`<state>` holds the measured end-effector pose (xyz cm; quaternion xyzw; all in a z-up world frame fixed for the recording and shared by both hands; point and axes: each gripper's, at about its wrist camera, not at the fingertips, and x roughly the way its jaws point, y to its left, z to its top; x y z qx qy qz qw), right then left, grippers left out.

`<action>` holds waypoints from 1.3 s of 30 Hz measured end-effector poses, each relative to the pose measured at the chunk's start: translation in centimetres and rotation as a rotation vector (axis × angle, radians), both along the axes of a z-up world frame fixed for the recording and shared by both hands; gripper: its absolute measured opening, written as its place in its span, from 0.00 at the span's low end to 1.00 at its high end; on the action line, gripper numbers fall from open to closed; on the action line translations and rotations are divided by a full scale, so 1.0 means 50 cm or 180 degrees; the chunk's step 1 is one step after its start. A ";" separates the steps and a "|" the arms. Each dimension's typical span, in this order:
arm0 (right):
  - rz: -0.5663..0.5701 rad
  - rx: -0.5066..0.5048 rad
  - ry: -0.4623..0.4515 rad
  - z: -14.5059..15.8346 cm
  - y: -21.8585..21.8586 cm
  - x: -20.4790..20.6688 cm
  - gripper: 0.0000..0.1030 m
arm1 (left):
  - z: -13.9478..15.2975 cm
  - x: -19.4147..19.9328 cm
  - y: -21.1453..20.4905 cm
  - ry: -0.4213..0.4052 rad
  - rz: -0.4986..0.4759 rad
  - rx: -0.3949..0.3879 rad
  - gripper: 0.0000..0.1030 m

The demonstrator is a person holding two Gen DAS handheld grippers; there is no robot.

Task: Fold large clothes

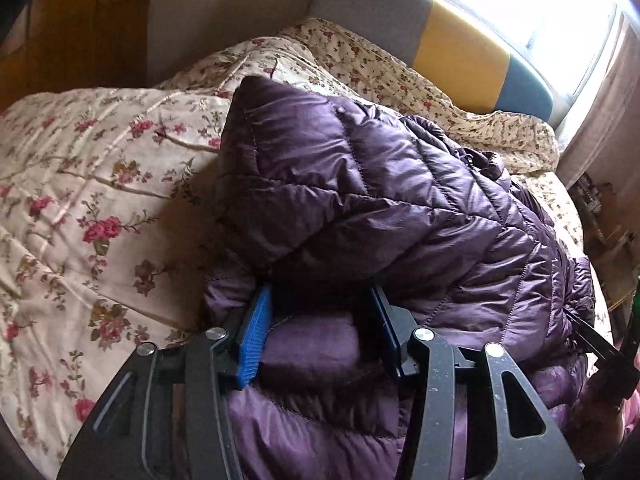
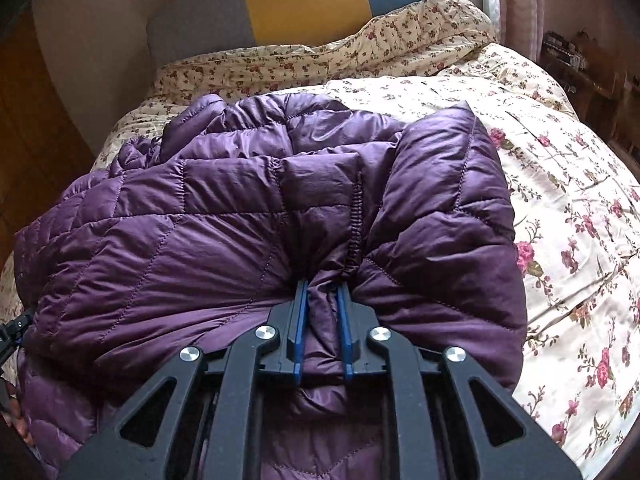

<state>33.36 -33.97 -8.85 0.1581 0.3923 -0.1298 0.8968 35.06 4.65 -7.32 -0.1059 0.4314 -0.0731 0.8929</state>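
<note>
A quilted, shiny purple puffer jacket (image 2: 256,232) lies bunched on a bed under a cream floral quilted bedspread (image 1: 80,200). The left gripper (image 1: 320,312), at six o'clock in its own view, stands about half open with a thick roll of the jacket between its blue pads (image 1: 256,332), which press against it. The right gripper (image 2: 322,320) is nearly closed, pinching a narrow fold of jacket beside a gathered seam. At twelve o'clock stands a grey, yellow and blue padded headboard (image 2: 304,0).
</note>
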 end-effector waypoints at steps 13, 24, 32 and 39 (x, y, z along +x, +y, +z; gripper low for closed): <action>0.0071 -0.0340 -0.0366 0.106 0.055 -0.011 0.61 | 0.117 -0.018 -0.041 -0.0427 -0.0215 0.0126 0.71; 0.0319 -0.0374 -0.0282 0.091 0.082 0.079 0.69 | 0.081 0.065 -0.075 -0.0349 -0.0388 0.0246 0.71; 0.0434 -0.0470 -0.0078 0.034 0.079 0.130 0.73 | -0.005 0.131 -0.058 -0.0079 -0.0404 0.0129 0.71; 0.0474 -0.0583 -0.0036 -0.008 0.091 0.139 0.73 | -0.021 0.122 -0.049 -0.0146 -0.0366 0.0005 0.71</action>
